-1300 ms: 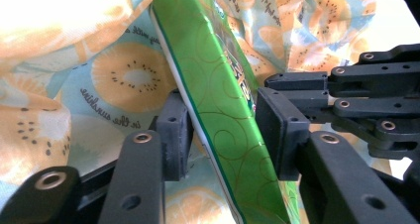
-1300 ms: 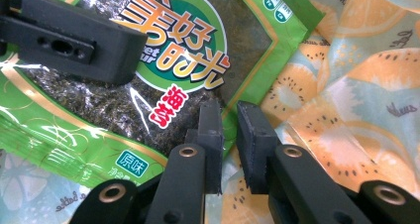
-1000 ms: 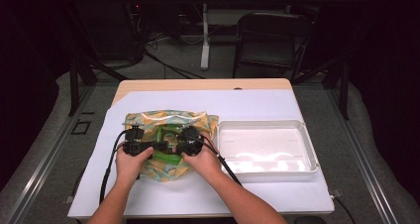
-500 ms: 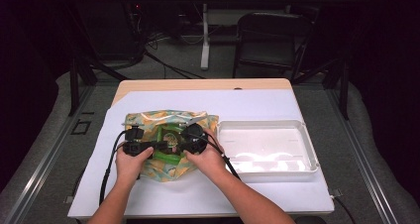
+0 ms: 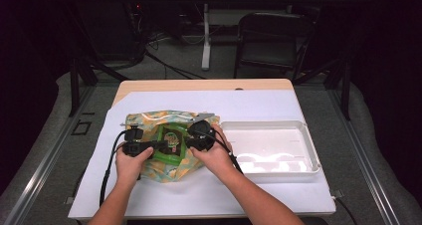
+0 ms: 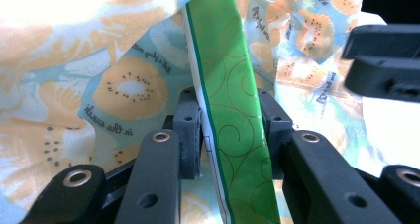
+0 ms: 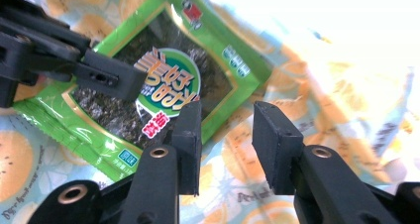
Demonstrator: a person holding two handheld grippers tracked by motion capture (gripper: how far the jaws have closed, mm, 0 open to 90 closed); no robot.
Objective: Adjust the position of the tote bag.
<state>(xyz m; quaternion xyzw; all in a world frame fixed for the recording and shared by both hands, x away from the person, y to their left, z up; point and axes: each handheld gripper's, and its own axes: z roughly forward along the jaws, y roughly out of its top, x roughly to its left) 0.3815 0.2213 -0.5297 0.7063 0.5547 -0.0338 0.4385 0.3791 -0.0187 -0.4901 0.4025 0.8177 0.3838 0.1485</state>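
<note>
Holding the thin green packet [image 6: 229, 115] by its edge, the left gripper [image 6: 229, 135] is closing. The right gripper [image 7: 225, 135] has just opened, empty. Light, crinkly, slippery: grab an edge.

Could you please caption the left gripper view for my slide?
Left claw closes on the green packet's edge above the fruit-print bag.

Table [image 5: 199, 85]: wood top under white sheet [image 5: 259, 105]. On sheet: fruit-print bag [image 5: 149, 121] at left, white tray [image 5: 308, 140] at right, just beside.
</note>
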